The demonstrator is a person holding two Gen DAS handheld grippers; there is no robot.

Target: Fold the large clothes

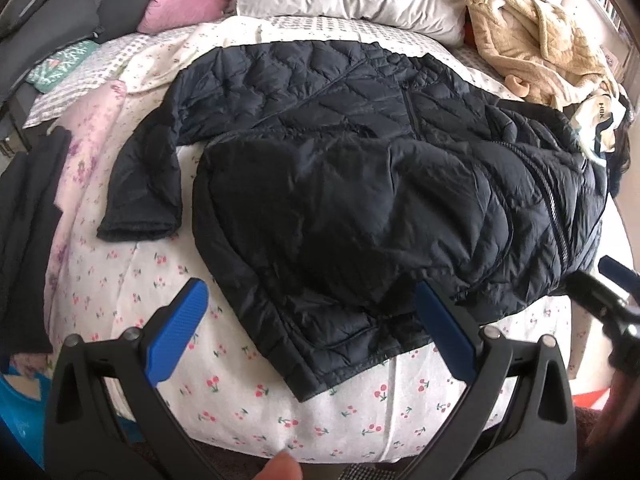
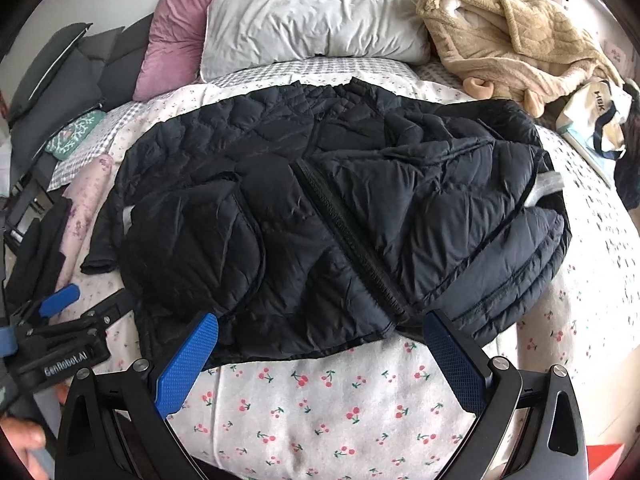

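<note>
Between folds: a black quilted jacket [image 2: 328, 216] lies spread across the middle of the frame on the cherry-print bed [image 2: 340, 400], both tools empty.

The left tool [image 1: 308, 312] and right tool [image 2: 320, 344] hang wide apart just short of the hem at lower centre. One sleeve [image 1: 140, 184] sticks out at left; folding it inward looks like the next move, calling for a pinch on slippery, puffy nylon. A zipper [image 2: 352, 240] runs diagonally.

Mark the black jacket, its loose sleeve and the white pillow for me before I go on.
Jacket [image 2: 440, 208]: right wrist view, on the quilted front panel.
Sleeve [image 1: 140, 204]: left wrist view, on the forearm near the cuff.
Pillow [image 2: 304, 12]: right wrist view, on the wrinkled middle.
</note>
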